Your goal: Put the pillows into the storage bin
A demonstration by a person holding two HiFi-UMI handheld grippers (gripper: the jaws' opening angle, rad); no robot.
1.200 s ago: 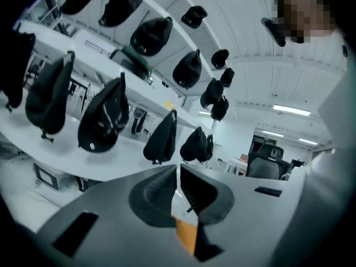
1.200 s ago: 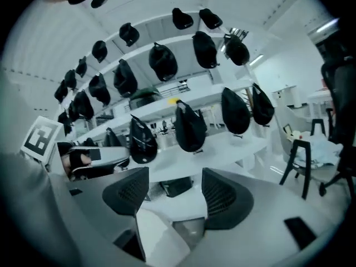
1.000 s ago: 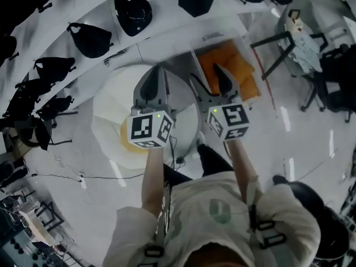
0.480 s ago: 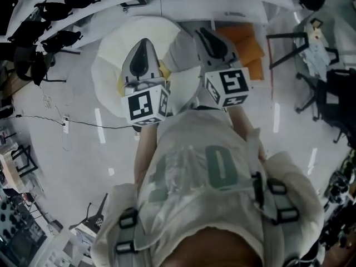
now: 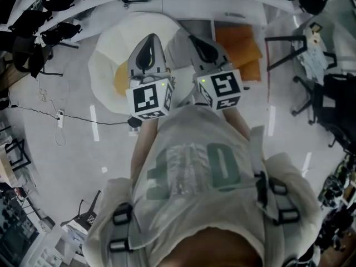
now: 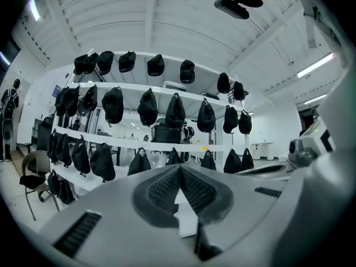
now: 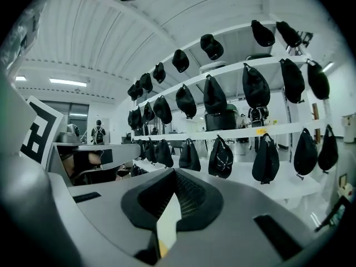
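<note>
In the head view both grippers are held out level over the floor, side by side. My left gripper [image 5: 149, 48] is shut with nothing in it, above a big round white cushion [image 5: 111, 49] that has a yellow patch [image 5: 120, 78]. My right gripper [image 5: 201, 43] has just been closing and is now shut, also on nothing. Orange pillows [image 5: 240, 44] lie in a white-edged bin [image 5: 233, 19] to its right. A pale rounded pillow [image 5: 179, 48] shows between the grippers. Both gripper views, left gripper [image 6: 179, 174] and right gripper [image 7: 173, 177], look at shelves, not at pillows.
White shelves hung with black bags [image 6: 147, 107] [image 7: 256, 88] curve across ahead. Black chairs and a stand [image 5: 328, 99] are at the right. A cable [image 5: 61, 115] runs over the floor at the left. My own torso fills the lower part of the head view.
The right gripper's jaws went from wide open to shut with nothing in them. Both grippers swung left and a little up, away from the orange pillows. The left stayed shut.
</note>
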